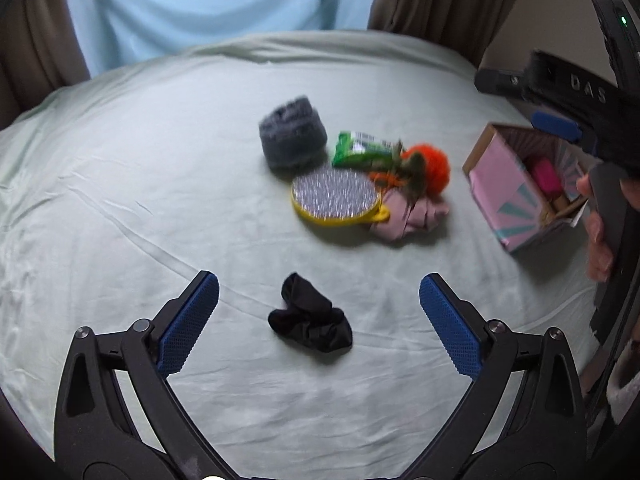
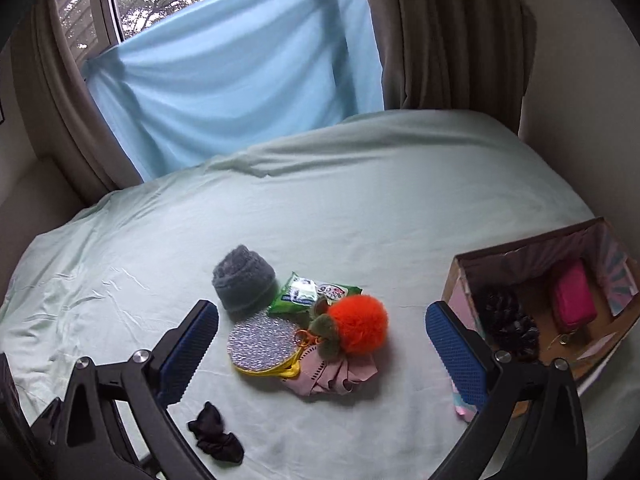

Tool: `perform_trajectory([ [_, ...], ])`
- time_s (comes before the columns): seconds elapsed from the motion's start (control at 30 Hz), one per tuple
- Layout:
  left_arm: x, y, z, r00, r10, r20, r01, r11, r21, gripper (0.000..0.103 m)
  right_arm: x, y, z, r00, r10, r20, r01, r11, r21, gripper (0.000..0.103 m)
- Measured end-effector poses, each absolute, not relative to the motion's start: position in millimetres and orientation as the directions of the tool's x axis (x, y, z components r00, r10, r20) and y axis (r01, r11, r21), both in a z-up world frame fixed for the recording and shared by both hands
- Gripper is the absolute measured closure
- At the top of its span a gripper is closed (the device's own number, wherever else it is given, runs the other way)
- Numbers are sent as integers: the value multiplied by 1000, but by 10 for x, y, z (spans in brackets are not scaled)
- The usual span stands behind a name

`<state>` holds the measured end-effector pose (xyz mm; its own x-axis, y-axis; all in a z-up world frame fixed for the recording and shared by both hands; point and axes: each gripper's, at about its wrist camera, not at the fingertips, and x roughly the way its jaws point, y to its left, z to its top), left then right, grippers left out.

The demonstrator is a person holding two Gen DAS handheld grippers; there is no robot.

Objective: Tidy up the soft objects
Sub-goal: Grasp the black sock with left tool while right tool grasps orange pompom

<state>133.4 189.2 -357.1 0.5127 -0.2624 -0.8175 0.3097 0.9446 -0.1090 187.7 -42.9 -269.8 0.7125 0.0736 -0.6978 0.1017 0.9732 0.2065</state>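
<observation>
A crumpled black cloth [image 1: 310, 320] [image 2: 216, 434] lies on the pale green bed sheet [image 1: 120, 200], right between the fingers of my open left gripper [image 1: 319, 296], which hovers just above it. Farther back sits a cluster: a grey fuzzy hat [image 1: 291, 138] [image 2: 244, 278], a green wipes packet [image 1: 360, 148] [image 2: 310, 292], an orange pompom [image 1: 432, 166] [image 2: 360, 324], a round silver scrubber [image 1: 335, 197] [image 2: 264, 344] and a pink cloth [image 1: 408, 216] [image 2: 332, 378]. My right gripper [image 2: 322, 336] is open above that cluster, holding nothing.
An open cardboard box [image 1: 508, 184] [image 2: 460, 276] stands at the right, holding a magenta pouch [image 2: 572, 300] and a dark scrunchy item [image 2: 508, 324]. A person's hand [image 1: 598, 236] holds the right gripper. A blue cloth [image 2: 240, 92] and brown curtains [image 2: 448, 32] hang behind the bed.
</observation>
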Motion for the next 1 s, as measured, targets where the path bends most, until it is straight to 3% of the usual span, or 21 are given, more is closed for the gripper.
perform_trajectory([
  [0.43,1436,1793,-4545,462,-239,-854,331,940,-84,9,2364,-467,-3807,668,15,-744,155,975,158,0],
  [0.5,1421,1785,-4607,454,-240,-858,333,939,-86,12,2421,-473,-3897,662,12,-750,154,976,152,0],
  [0.57,1405,1777,-4662,442,-239,-865,334,938,-88,22,2463,-473,-3960,662,13,-749,149,978,148,3],
  [0.73,1409,1756,-4701,452,-228,-862,340,938,-70,27,2544,-465,-4086,656,22,-755,147,977,157,7],
  [0.9,1459,1748,-4704,467,-216,-858,337,940,-52,42,2588,-483,-4191,638,38,-769,162,970,182,24],
  [1.0,1505,1750,-4704,474,-208,-856,339,940,-41,58,2635,-485,-4271,626,51,-778,172,964,202,38],
])
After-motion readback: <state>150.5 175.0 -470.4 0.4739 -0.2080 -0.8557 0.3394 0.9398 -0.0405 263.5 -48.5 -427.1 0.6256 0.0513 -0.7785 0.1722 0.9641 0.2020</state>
